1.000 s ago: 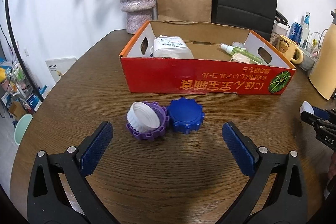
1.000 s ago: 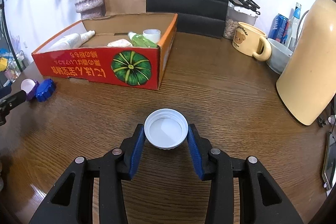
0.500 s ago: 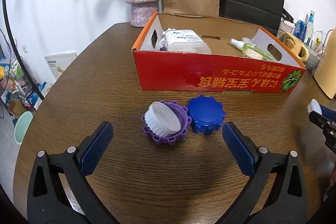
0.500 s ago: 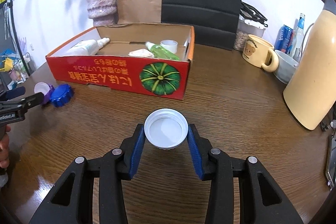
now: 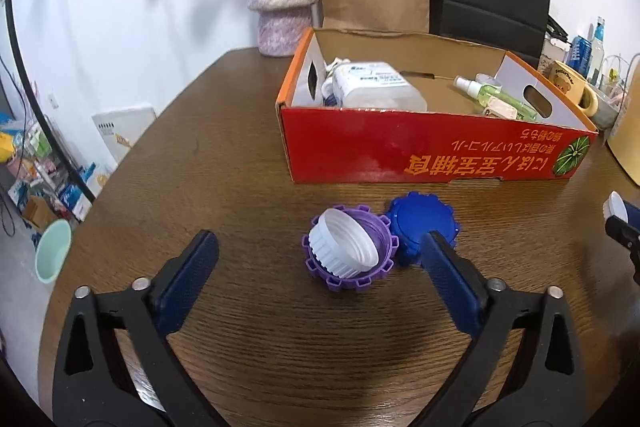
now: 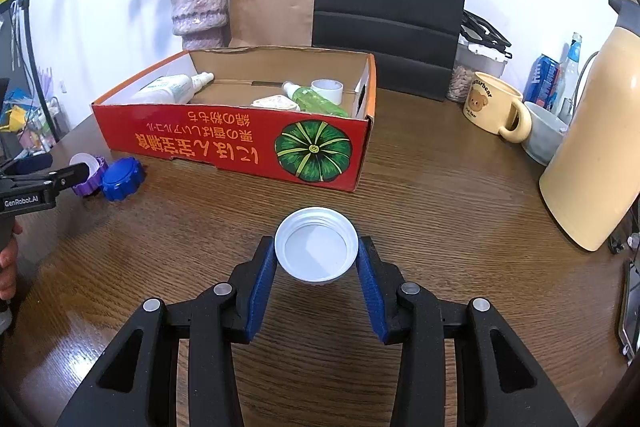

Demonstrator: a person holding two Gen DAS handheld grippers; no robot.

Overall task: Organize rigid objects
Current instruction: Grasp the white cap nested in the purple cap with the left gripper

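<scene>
- The left gripper (image 5: 316, 263) hovers low over the table (image 5: 240, 155) with its jaws wide; they have just been closing a little, and the pads touch nothing, though the purple cap (image 5: 347, 255) with the white cap (image 5: 344, 247) tilted inside it lies between them.
- The right-hand pad sits just over the edge of the blue cap (image 5: 420, 227), which touches the purple one on the side nearer the table's right edge.
- The right gripper (image 6: 316, 265) is clamped on a white lid (image 6: 316, 247), open side up, held above the table's near middle.
- The red cardboard box (image 6: 240, 147) stands toward the far edge, already holding bottles and a small cup; it looks like the place where the loose caps belong.
- Risk: if the left jaws close as they stand, the right-hand pad may catch the blue cap and shove it sideways, or pinch two caps together.
- Risk: the white cap only leans in the purple one, so it may tip out and roll across the table when lifted.
- Risk: the lid's grip is on a thin rim, so a bump against the box wall could knock it loose.
</scene>
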